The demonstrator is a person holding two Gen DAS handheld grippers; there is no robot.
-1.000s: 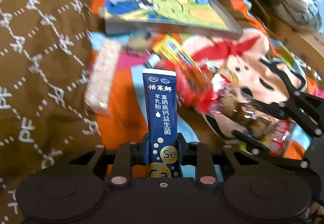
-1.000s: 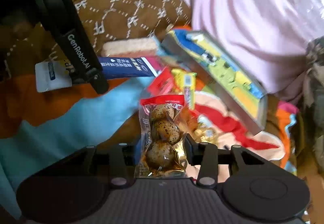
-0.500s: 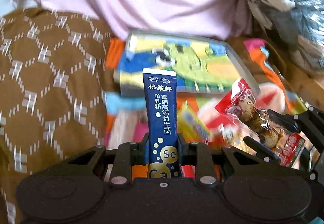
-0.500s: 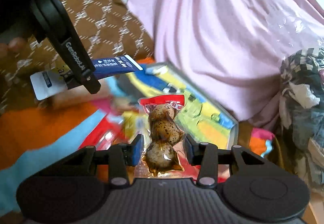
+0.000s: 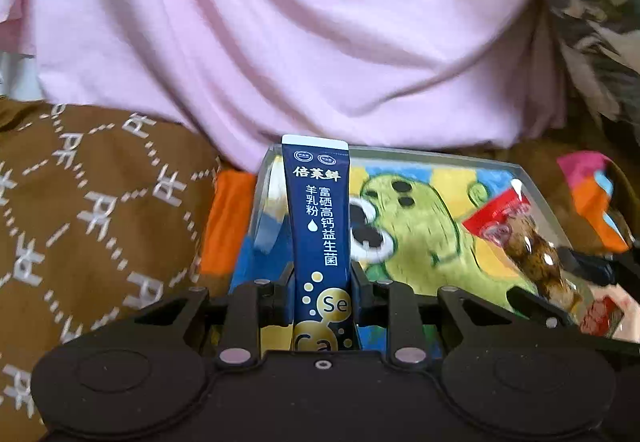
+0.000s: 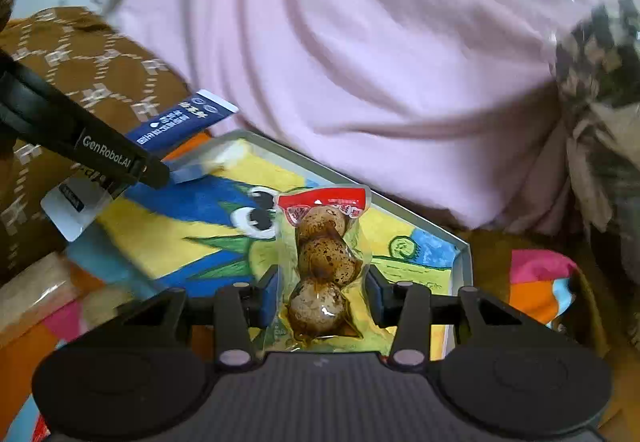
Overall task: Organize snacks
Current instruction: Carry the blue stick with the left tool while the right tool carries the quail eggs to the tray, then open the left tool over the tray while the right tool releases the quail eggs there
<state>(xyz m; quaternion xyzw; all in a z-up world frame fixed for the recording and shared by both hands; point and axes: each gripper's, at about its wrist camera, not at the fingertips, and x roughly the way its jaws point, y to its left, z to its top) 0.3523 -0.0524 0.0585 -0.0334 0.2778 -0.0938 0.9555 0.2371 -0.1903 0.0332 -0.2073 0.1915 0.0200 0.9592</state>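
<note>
A blue sachet [image 5: 320,238] is clamped by the left gripper [image 5: 320,298], an egg packet [image 6: 324,262] by the right gripper [image 6: 323,294]; the tray [image 6: 460,266] rim is seen toward twelve o'clock, beneath pink cloth [image 5: 320,34].

The blue sachet [image 5: 320,226] hid part of the tray [image 5: 440,162] behind it, and its lower end was lost behind the left gripper [image 5: 320,282]. The egg pack [image 6: 324,262] covered the tray's middle. At the right edge, a patterned bundle [image 6: 600,82] was blurred and cut off.
</note>
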